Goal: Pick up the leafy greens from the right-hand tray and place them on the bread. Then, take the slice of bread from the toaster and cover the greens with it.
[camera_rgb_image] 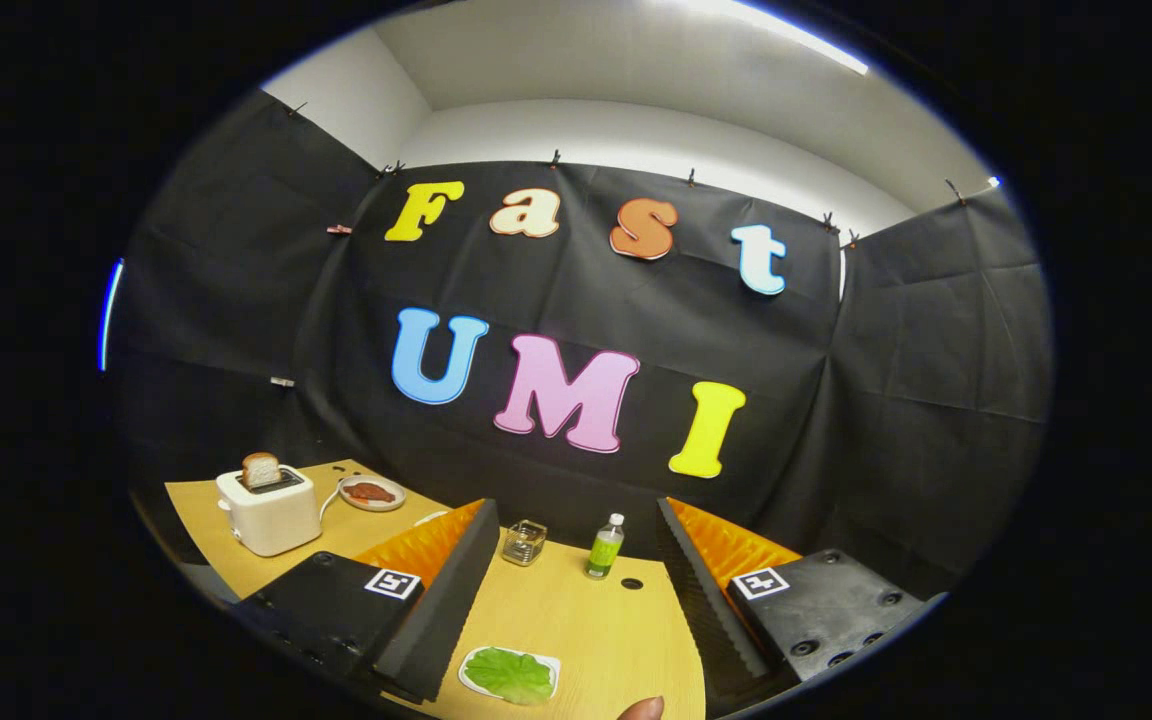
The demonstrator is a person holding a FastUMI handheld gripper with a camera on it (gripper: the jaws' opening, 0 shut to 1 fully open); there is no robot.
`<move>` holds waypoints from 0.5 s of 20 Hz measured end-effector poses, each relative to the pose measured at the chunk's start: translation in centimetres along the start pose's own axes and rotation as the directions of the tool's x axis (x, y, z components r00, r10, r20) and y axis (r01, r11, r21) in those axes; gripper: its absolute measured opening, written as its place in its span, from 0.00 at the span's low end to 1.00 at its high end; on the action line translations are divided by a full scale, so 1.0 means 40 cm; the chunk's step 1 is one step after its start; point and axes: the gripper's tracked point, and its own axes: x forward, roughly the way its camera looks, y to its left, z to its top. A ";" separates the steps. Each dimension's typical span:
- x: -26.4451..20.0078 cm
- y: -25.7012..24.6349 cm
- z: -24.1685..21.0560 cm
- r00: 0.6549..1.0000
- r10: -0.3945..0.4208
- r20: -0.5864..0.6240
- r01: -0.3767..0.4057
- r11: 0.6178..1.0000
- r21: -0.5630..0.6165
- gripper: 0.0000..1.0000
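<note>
**Claw wide open above the green leaf**

The claw is wide open and holds nothing. Its two fingers stand far apart, one on each side of the pale wooden worktop.

Between the two fingers, close in at about 6 o'clock, lies a small white tray. On it rests a flat, bright green leafy piece. The tray sits nearer the left finger than the right one. No finger touches it.

A fingertip of a person peeks in just at 5 o'clock from the tray.

Farther ahead, past the fingers at about 12 o'clock, stands a small clear glass holder. Just beside it, at its 3 o'clock, stands a little bottle with green drink and a white cap. A small dark hole shows in the worktop near the bottle.

Way off at 10 o'clock from the claw sits a white boxy toaster. A slice of brown-crusted bread sticks up out of its top. A white cord runs from the toaster toward a small round plate at its 3 o'clock. Something reddish brown lies on that plate, too small to tell what it is.
</note>
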 end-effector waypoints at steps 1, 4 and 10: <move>0.008 0.010 -0.035 0.999 0.036 -0.039 -0.036 0.999 0.012 0.97; 0.027 0.018 -0.148 0.981 0.116 -0.152 -0.109 0.993 0.050 0.97; 0.068 0.056 -0.441 0.888 0.268 -0.374 -0.244 0.964 0.110 0.96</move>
